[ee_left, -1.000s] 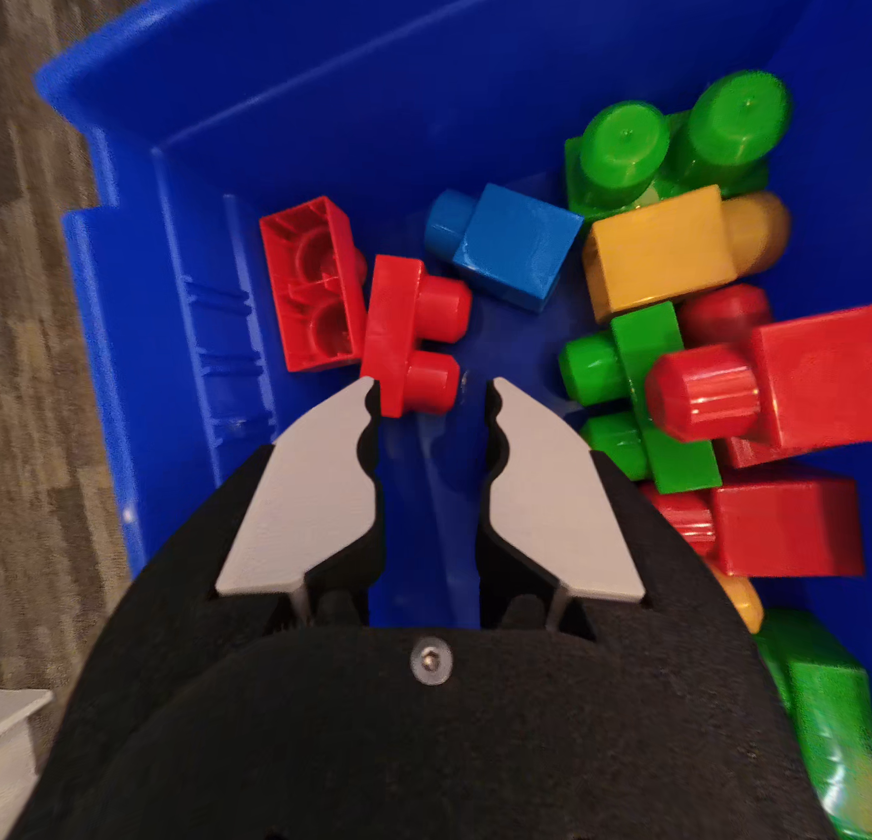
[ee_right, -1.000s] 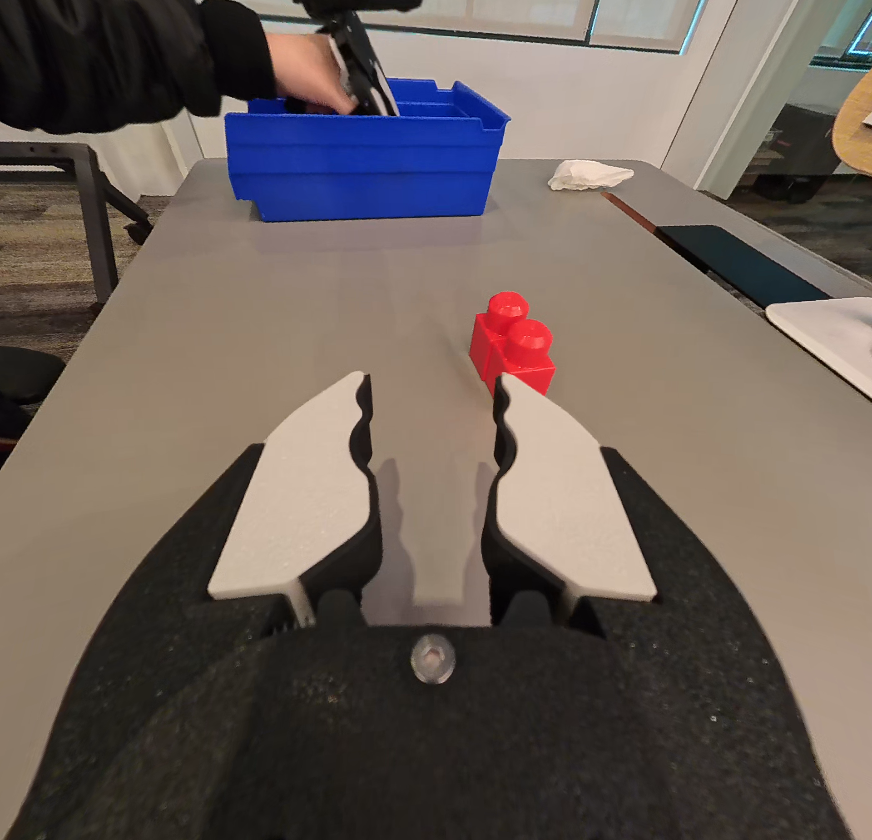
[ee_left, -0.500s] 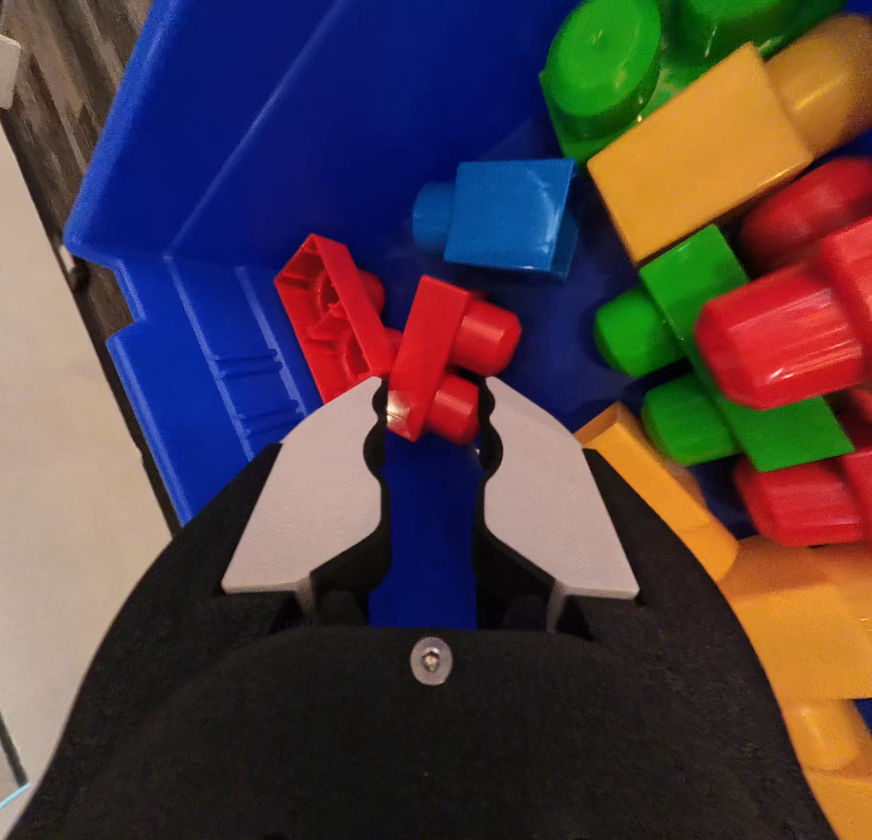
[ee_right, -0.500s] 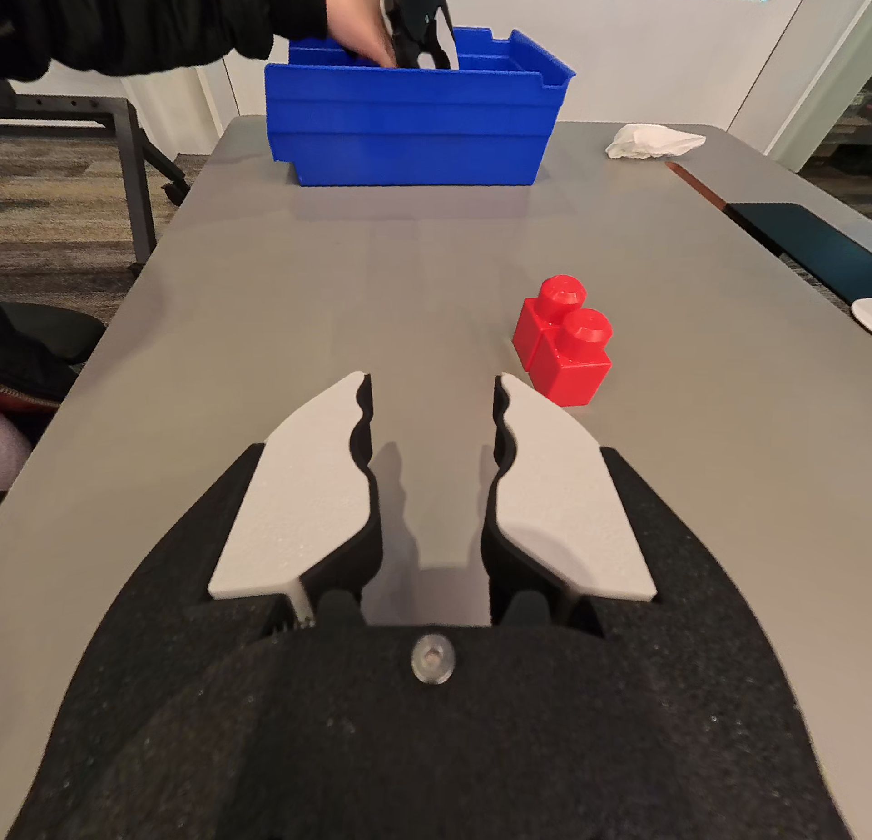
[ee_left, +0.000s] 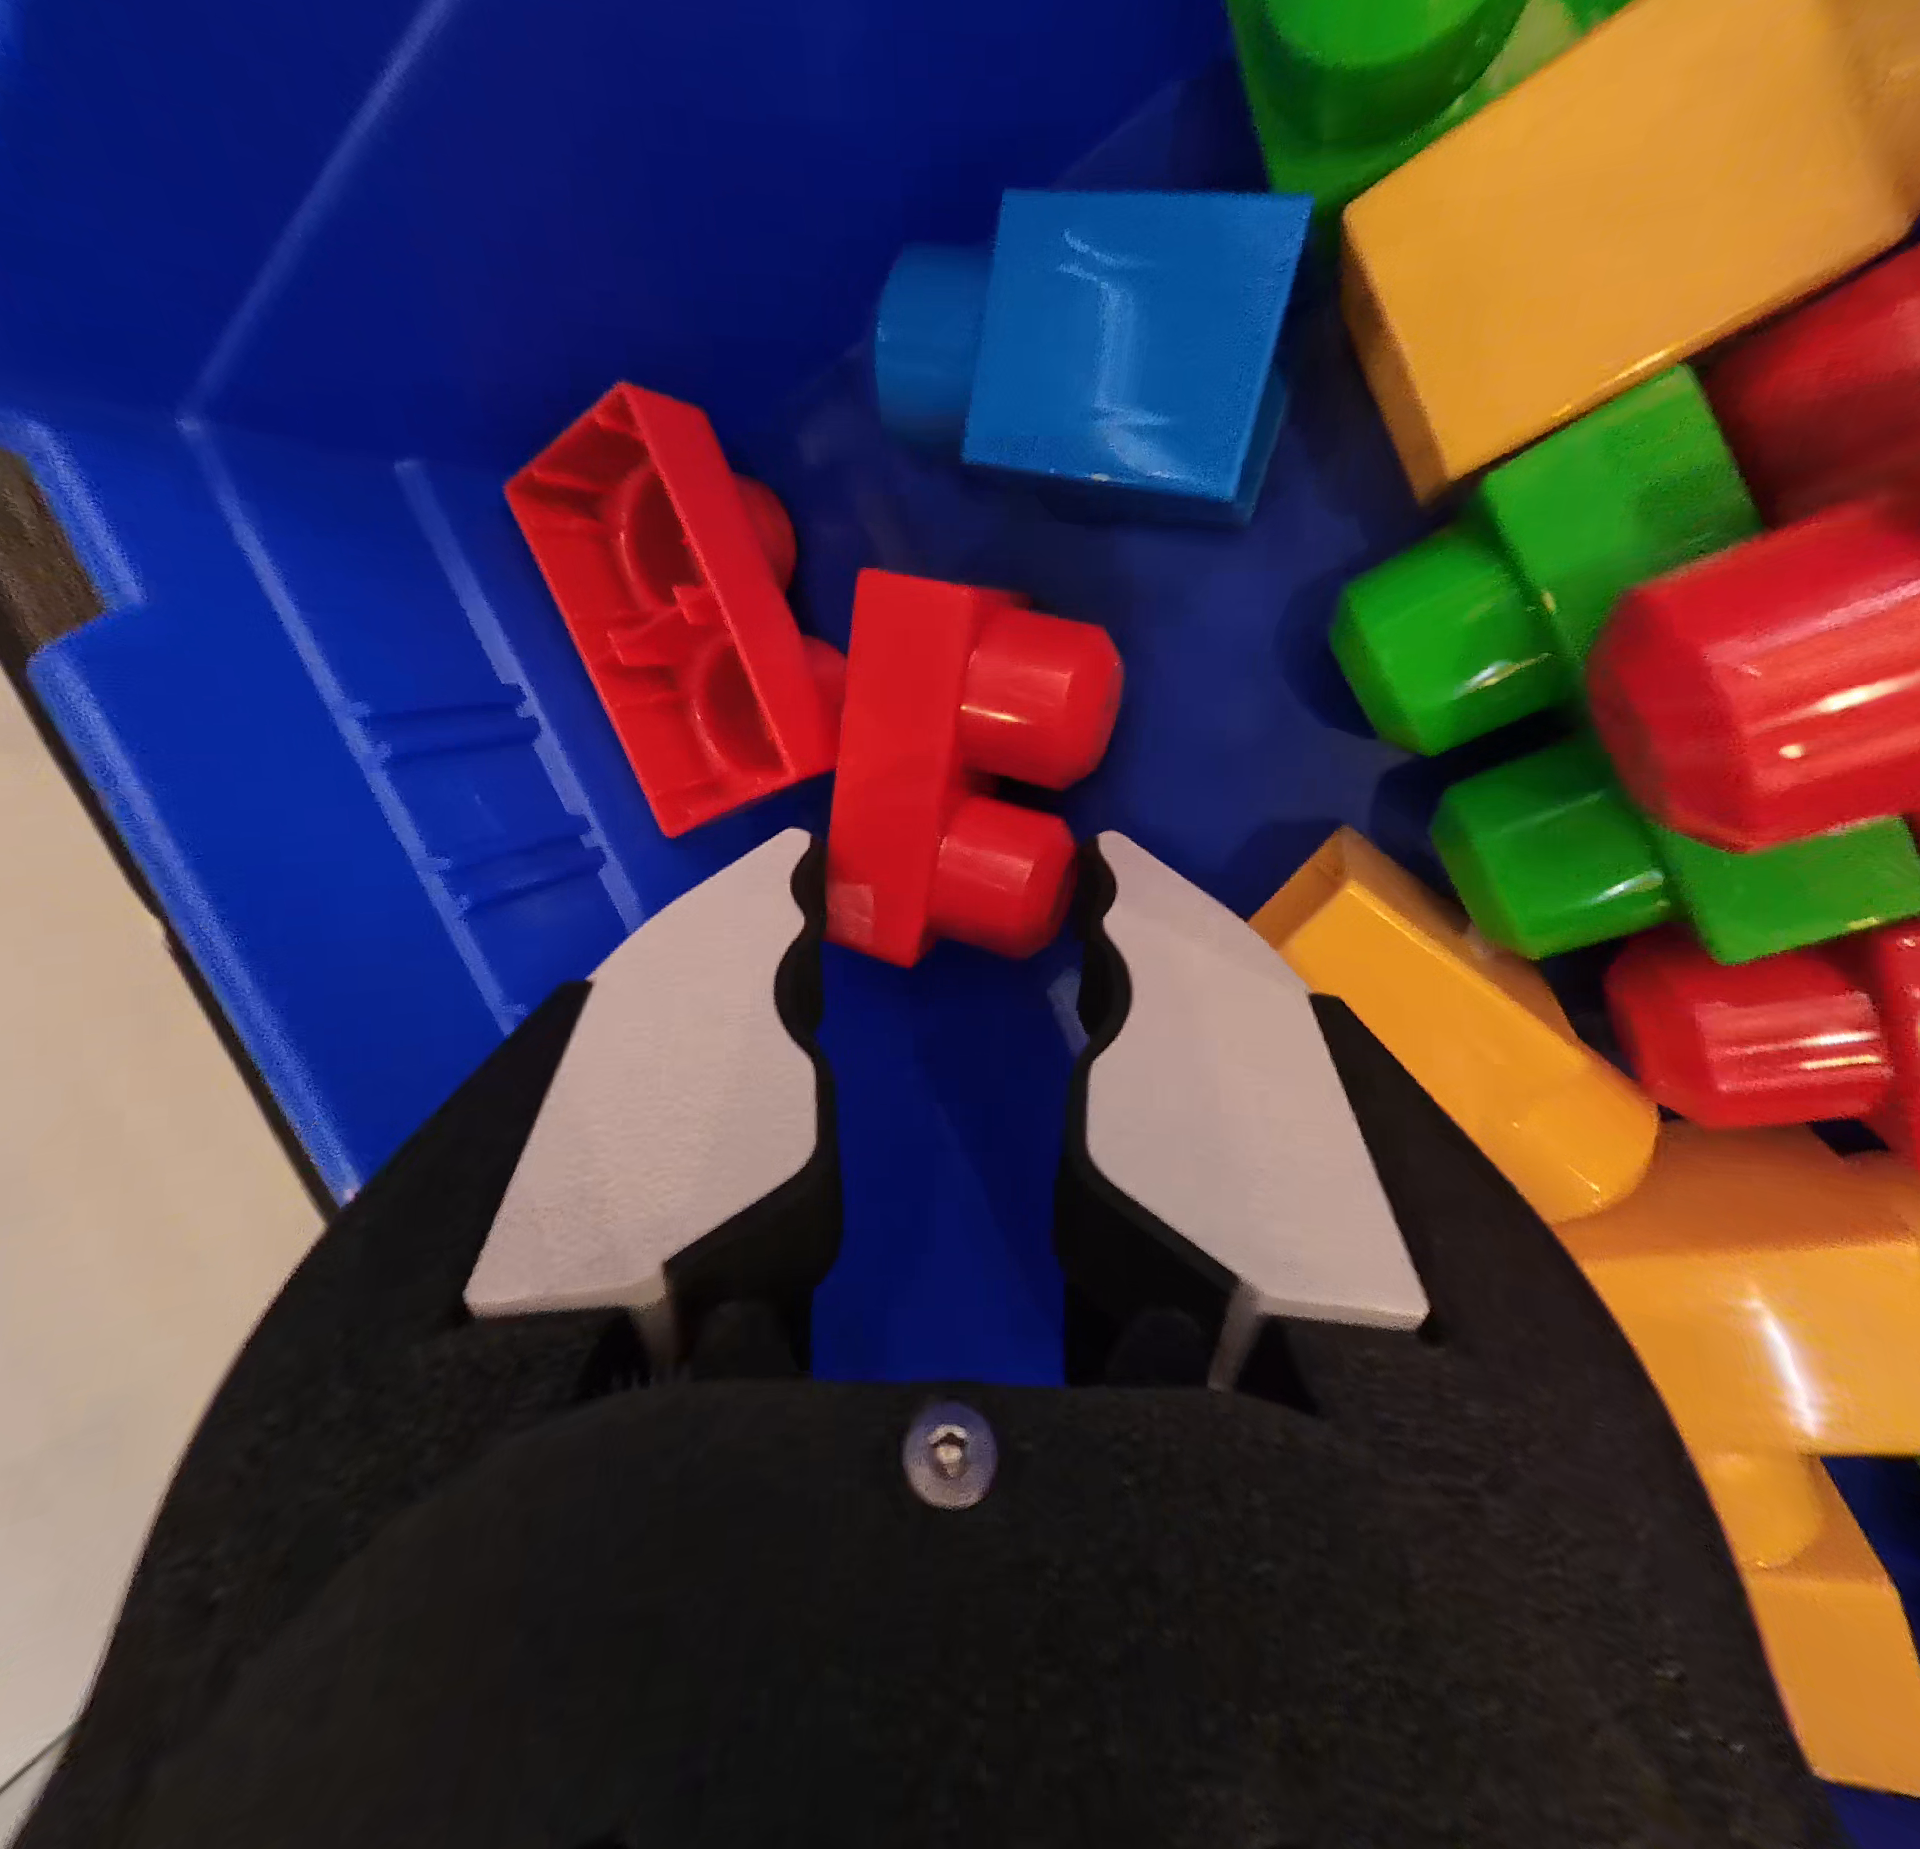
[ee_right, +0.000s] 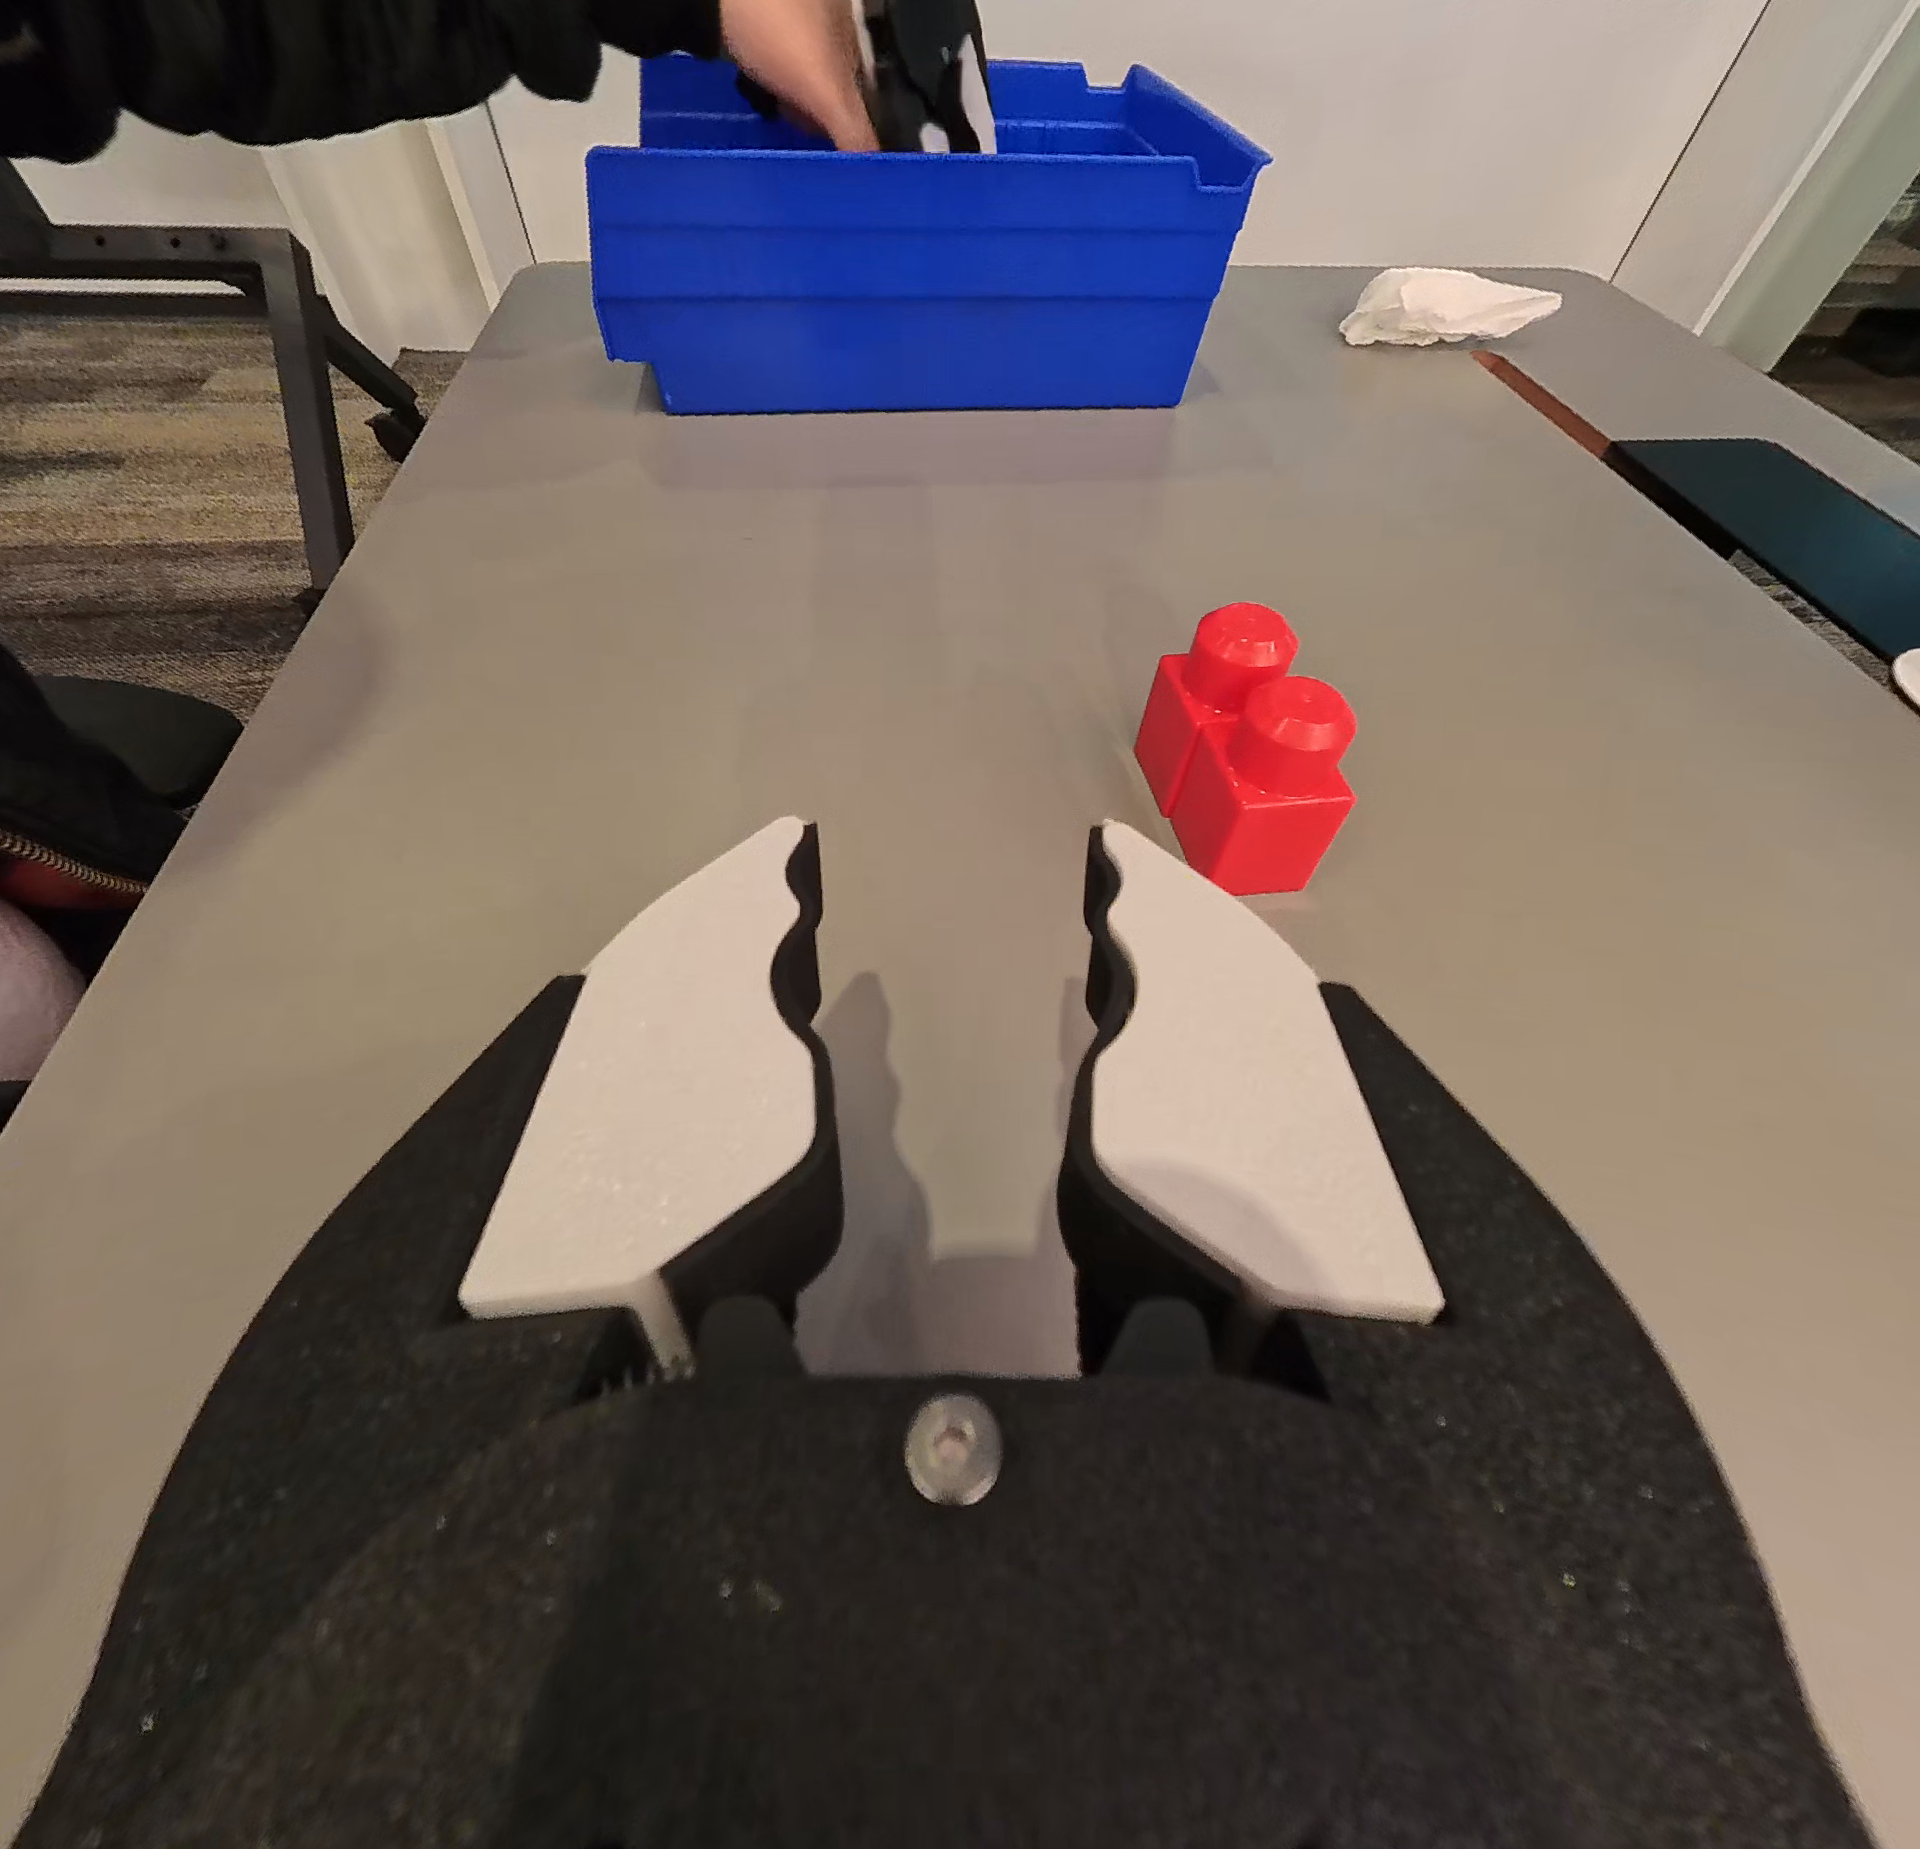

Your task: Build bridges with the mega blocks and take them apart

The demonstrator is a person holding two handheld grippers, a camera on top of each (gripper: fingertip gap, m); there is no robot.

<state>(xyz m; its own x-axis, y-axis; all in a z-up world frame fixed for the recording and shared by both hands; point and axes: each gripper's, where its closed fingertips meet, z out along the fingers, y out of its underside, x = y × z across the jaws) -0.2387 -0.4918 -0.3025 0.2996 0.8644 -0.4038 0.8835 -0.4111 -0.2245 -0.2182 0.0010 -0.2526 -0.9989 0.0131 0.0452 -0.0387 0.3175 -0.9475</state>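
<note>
Grey counter point(ee_right: 644, 656) with a blue bin point(ee_right: 904, 282) at the far end, top centre of the right wrist view, and that's where we're digging. Our left gripper point(ee_left: 951, 900) is down in the bin point(ee_left: 436, 241), its fingers on either side of a thin red block point(ee_left: 935, 771) lying on its side mid-frame, studs pointing right. One fingertip looks to touch the flat base, the other sits at the lower stud, so we'd call it closing on the block, though we can't tell if it's truly clamped yet. Another red block point(ee_left: 665, 604) leans right against it, upper left.

Our right gripper point(ee_right: 951, 854) hovers spread and empty over the counter, with two red blocks point(ee_right: 1247, 760) standing just beside its right fingertip.

What could go wrong: the grip is only at the block's lower end, with one contact on a rounded stud, so we reckon it could twist or pop out on lifting. The leaning neighbour might drag along too.
</note>
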